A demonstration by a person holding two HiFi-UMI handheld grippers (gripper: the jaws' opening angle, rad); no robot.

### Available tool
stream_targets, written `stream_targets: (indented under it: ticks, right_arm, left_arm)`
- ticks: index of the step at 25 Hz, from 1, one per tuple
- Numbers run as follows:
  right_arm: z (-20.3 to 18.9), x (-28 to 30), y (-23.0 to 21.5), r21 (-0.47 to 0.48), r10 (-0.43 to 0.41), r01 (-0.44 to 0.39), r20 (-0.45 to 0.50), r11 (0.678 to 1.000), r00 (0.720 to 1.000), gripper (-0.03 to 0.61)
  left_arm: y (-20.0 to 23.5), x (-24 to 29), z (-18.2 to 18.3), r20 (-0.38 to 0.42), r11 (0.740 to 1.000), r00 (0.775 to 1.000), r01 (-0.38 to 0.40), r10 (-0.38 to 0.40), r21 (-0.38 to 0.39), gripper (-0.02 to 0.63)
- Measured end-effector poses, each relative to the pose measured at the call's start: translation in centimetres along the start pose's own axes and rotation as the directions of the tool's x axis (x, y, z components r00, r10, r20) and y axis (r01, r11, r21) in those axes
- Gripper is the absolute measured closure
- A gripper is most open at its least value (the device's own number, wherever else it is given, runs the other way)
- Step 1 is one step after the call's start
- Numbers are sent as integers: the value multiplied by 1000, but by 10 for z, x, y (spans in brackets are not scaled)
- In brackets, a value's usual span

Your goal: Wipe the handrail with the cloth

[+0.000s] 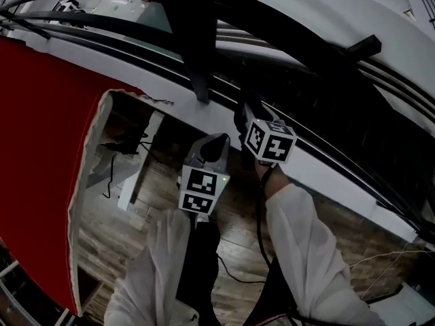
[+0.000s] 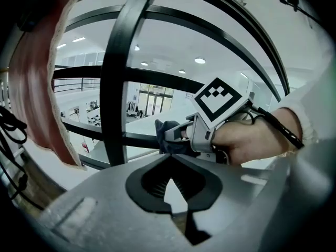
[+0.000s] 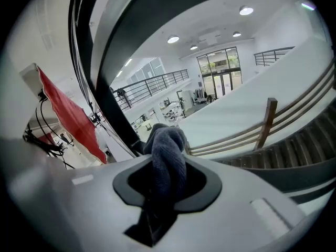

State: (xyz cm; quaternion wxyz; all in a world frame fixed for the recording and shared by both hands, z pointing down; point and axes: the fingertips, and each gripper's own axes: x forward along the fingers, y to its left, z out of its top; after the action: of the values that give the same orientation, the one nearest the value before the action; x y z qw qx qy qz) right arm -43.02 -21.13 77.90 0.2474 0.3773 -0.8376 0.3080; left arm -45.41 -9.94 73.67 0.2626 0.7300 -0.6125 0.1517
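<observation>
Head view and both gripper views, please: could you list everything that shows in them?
handrail: one, black, curved bars ahead of both grippers
cloth: one, dark grey, bunched between the right gripper's jaws
sheet: one, red with a pale edge, at the left
cables: a few, black, on the floor beside the sheet
floor: one, brown wood pattern, below the handrail
ceiling lights: several, white, in the hall beyond
left gripper: one, grey, jaws together, empty
right gripper: one, grey, shut on the cloth
sleeves: two, white, bottom of the head view
</observation>
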Motion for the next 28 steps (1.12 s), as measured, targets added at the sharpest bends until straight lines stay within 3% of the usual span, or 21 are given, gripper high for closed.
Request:
stream_targets:
  ticks: [28]
  right_arm:
    - [-60, -198, -262, 96, -195, 194, -6, 976, 981, 486]
  left_arm:
    - [-267, 64, -1, -59, 982, 984, 173, -169, 72, 612]
